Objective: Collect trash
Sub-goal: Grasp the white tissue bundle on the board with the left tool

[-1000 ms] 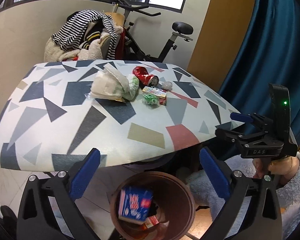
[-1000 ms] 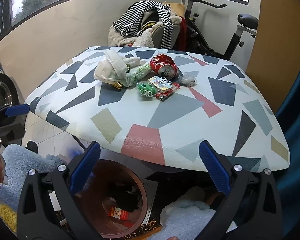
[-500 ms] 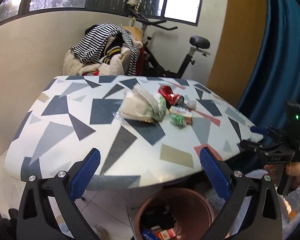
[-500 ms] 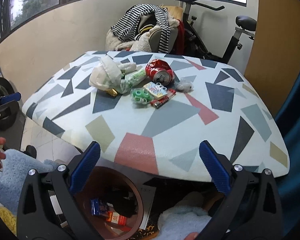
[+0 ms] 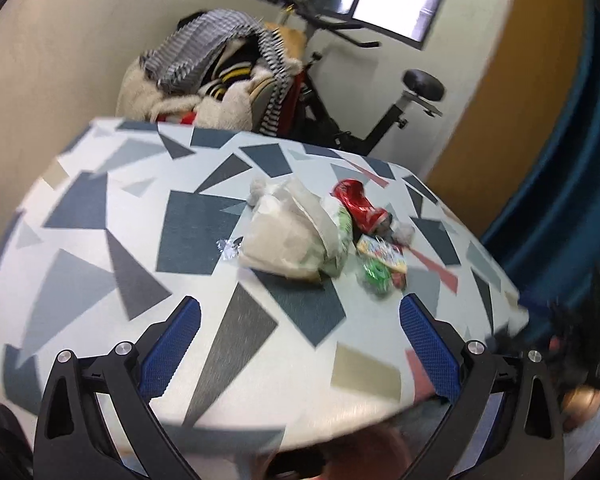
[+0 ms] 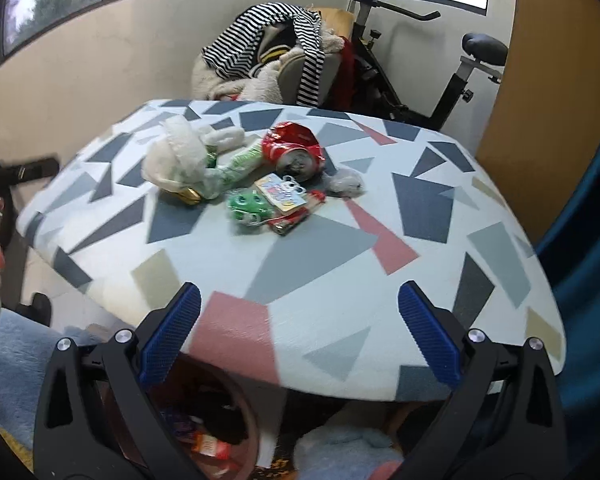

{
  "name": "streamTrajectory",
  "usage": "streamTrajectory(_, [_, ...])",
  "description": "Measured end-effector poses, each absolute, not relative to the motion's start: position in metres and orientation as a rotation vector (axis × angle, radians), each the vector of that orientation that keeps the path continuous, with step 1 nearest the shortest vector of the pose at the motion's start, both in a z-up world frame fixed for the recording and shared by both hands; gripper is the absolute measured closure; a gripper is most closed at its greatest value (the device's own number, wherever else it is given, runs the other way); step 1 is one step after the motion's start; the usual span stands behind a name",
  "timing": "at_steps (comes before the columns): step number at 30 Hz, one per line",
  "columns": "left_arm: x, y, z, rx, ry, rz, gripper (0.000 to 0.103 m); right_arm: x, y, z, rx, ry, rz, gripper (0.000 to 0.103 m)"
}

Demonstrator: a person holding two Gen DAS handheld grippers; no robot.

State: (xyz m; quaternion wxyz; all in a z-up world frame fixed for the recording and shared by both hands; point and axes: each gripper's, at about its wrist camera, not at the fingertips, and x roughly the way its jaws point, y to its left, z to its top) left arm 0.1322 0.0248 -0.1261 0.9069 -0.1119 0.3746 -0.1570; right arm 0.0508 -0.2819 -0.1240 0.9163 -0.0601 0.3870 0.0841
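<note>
Both your grippers, left [image 5: 300,344] and right [image 6: 299,338], hang with jaws spread wide and nothing between them, above the near edge of the patterned table [image 6: 316,256]. The trash sits mid-table: a crushed red can [image 6: 294,151], white bag [image 6: 178,160], green wrapper [image 6: 246,208], colourful card [image 6: 281,193]. No lettering is readable. The bin [image 6: 220,432] stands below.

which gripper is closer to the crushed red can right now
Left, probably, though only slightly. The left gripper is over the table's near part, the crushed red can ahead-right. The right gripper hangs at the edge.
</note>
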Motion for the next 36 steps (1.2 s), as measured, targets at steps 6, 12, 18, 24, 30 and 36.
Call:
streamTrajectory(6, [0.194,0.023,-0.151,-0.323,0.835,-0.318,0.027,0.072,-0.291,-0.136,-0.095,0.839,0.164,0.006])
streamTrajectory(12, [0.237,0.034,-0.187,-0.452,0.860,-0.300,0.029,0.090,-0.303,-0.145,-0.049,0.852,0.163,0.006])
streamTrajectory(18, [0.249,0.026,-0.208,-0.454,0.904,-0.415,0.067,0.103,-0.313,-0.152,-0.014,0.862,0.191,0.006])
streamTrajectory(24, [0.226,0.028,-0.163,-0.394,0.784,-0.480,0.091,0.113,-0.310,-0.154,-0.007,0.856,0.202,0.006])
streamTrajectory(30, [0.187,0.037,-0.076,-0.328,0.580,-0.583,0.097,0.124,-0.299,-0.144,0.002,0.820,0.222,0.006])
streamTrajectory(36, [0.166,0.050,-0.058,-0.380,0.581,-0.660,0.098,0.135,-0.289,-0.136,-0.007,0.816,0.245,0.006])
